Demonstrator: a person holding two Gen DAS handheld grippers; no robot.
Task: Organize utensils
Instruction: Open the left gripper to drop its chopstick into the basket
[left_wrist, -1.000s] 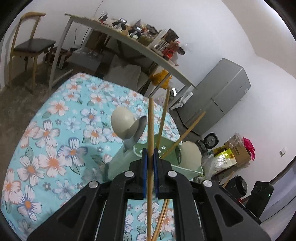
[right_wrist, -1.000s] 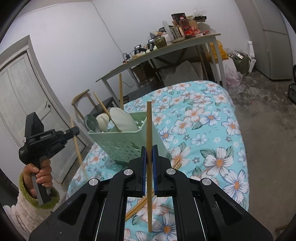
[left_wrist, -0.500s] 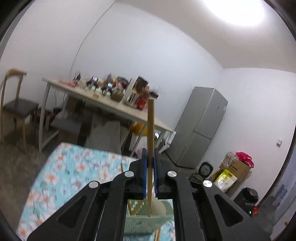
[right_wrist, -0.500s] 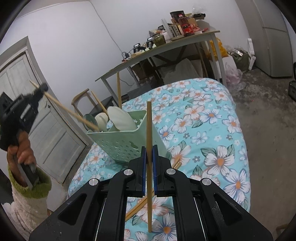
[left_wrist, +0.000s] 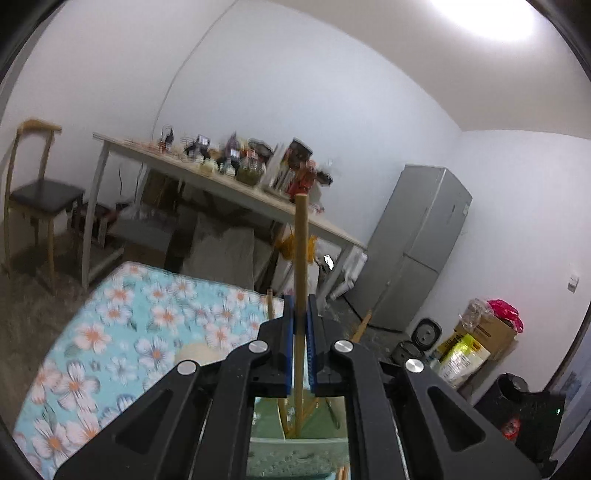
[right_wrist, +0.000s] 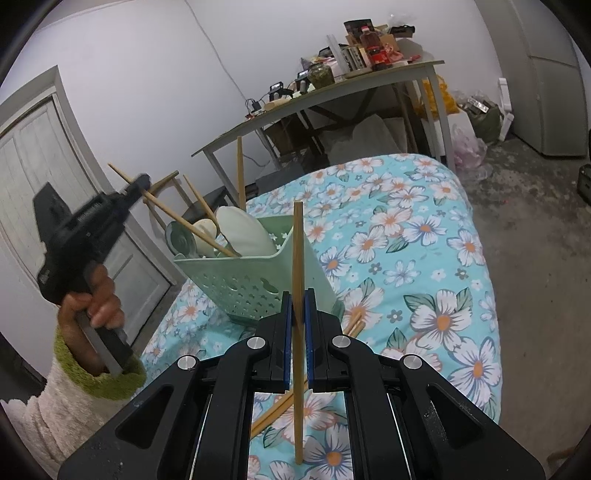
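Your left gripper (left_wrist: 299, 325) is clenched on a wooden chopstick (left_wrist: 301, 258), which a second ago stood upright beside the green utensil basket (right_wrist: 255, 284) and now slants down from the gripper with its lower tip inside the basket (among the spoons and other chopsticks), so that piece looks all but delivered and only needs letting go. Your right gripper (right_wrist: 298, 325) has not stirred and grasps a second chopstick (right_wrist: 297, 258) upright, just short of the basket, with more loose chopsticks (right_wrist: 280, 406) lying beneath it on the flowered bed (right_wrist: 424, 229).
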